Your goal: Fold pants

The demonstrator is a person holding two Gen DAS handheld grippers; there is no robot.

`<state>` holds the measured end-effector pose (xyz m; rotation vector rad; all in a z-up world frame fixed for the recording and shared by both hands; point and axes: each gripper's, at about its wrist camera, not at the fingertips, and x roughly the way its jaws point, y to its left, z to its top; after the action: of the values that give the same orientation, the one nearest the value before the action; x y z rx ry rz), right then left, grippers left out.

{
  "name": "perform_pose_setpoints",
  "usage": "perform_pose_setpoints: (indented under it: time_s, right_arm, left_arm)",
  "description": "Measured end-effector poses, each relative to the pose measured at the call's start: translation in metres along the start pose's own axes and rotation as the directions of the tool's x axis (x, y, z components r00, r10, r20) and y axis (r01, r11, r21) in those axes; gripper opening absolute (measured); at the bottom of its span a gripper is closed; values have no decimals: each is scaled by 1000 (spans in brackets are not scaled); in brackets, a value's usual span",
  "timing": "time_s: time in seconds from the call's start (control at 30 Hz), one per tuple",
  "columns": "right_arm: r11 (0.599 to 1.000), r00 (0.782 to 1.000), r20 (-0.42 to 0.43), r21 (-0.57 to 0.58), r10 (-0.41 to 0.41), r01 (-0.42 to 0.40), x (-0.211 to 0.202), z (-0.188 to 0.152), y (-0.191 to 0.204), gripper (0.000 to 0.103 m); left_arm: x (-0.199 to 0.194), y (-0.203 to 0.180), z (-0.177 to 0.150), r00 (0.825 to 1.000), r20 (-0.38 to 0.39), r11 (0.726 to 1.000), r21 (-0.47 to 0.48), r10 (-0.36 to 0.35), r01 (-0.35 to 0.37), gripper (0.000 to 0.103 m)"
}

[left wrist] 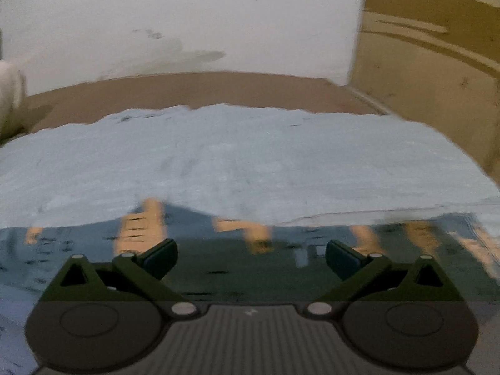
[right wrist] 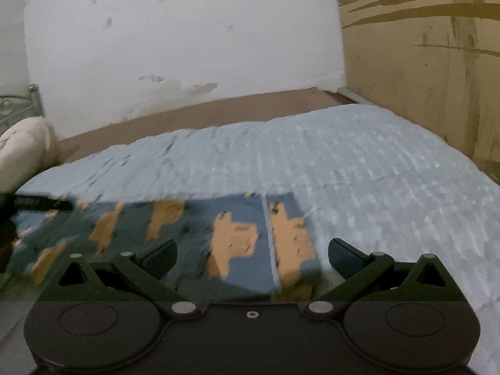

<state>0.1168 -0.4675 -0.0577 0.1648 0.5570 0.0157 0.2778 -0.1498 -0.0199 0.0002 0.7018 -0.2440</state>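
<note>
The pants (left wrist: 218, 268) are dark blue-green with orange patches and lie flat on a light blue bedcover (left wrist: 237, 156). In the left wrist view my left gripper (left wrist: 251, 257) is open and empty, just above the pants near their far edge. In the right wrist view the pants (right wrist: 187, 237) lie spread to the left, with a pale seam running toward me. My right gripper (right wrist: 252, 257) is open and empty above their right end, near the edge where the bedcover (right wrist: 359, 172) begins. Both views are blurred.
A white wall (right wrist: 187, 31) and a brown strip (right wrist: 218, 106) lie behind the bed. A tan wooden panel (right wrist: 422, 78) stands at the right. A cream pillow (right wrist: 22, 150) sits at the left, with a metal bed frame (right wrist: 18, 106) behind it.
</note>
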Motion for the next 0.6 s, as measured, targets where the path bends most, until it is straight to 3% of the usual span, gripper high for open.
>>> perform_pose_setpoints:
  time_s: [0.17, 0.33, 0.6]
  right_arm:
    - [997, 995, -58, -2, 77, -77, -9, -16, 8, 102]
    - [983, 987, -109, 154, 121, -104, 0, -23, -2, 102]
    - [901, 988, -25, 414, 151, -128, 9, -23, -22, 102]
  left_arm:
    - [1, -39, -6, 991, -3, 989, 56, -137, 137, 102]
    - [9, -67, -17, 972, -41, 968, 91, -230, 233, 102]
    - [28, -66, -27, 980, -84, 975, 112, -183, 192, 102]
